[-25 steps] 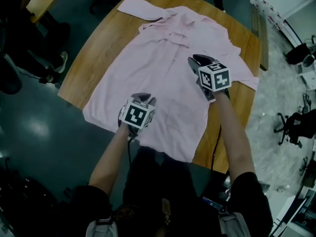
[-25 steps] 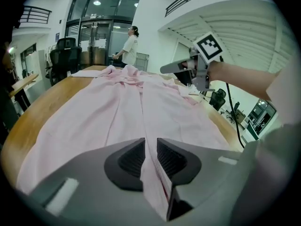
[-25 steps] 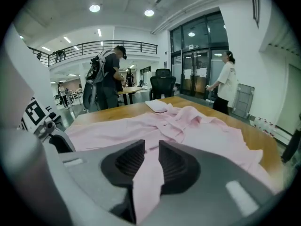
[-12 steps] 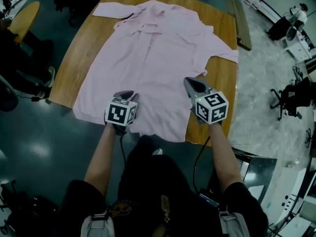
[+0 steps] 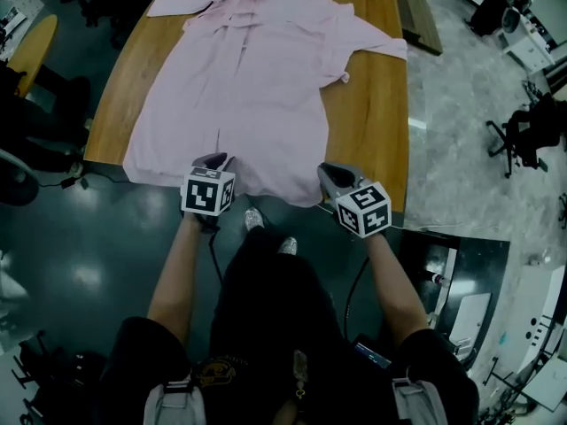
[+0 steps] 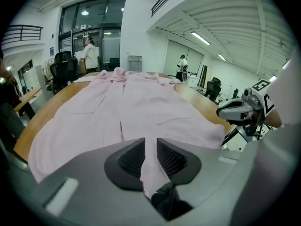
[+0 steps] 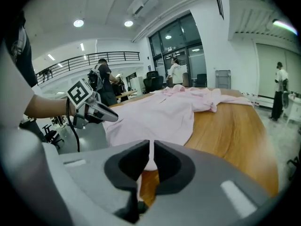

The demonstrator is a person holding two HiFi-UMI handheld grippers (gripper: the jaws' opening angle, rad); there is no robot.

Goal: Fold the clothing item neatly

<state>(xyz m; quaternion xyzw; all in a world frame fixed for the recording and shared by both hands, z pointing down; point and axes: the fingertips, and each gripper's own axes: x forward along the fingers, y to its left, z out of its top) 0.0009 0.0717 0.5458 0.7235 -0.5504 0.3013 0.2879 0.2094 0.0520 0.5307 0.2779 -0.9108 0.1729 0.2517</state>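
Pinches shirt (image 5: 257,78) hem in nearly shut left gripper (image 5: 215,160) and, just closing right gripper (image 5: 326,173) on it too, now back at lower centre, readies the fold.

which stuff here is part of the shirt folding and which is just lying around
Job: pink shirt; wooden table; left gripper, shut on the hem; right gripper, jaws just eased slightly, hem between them.
Lying about: office chair; round yellow table; floor plank.

Black short sleeves (image 5: 142,348); grey hand-held grippers (image 5: 215,159) (image 5: 328,172) bear black-and-white marker cubes (image 5: 207,193) (image 5: 363,209) and black cables (image 5: 215,259).
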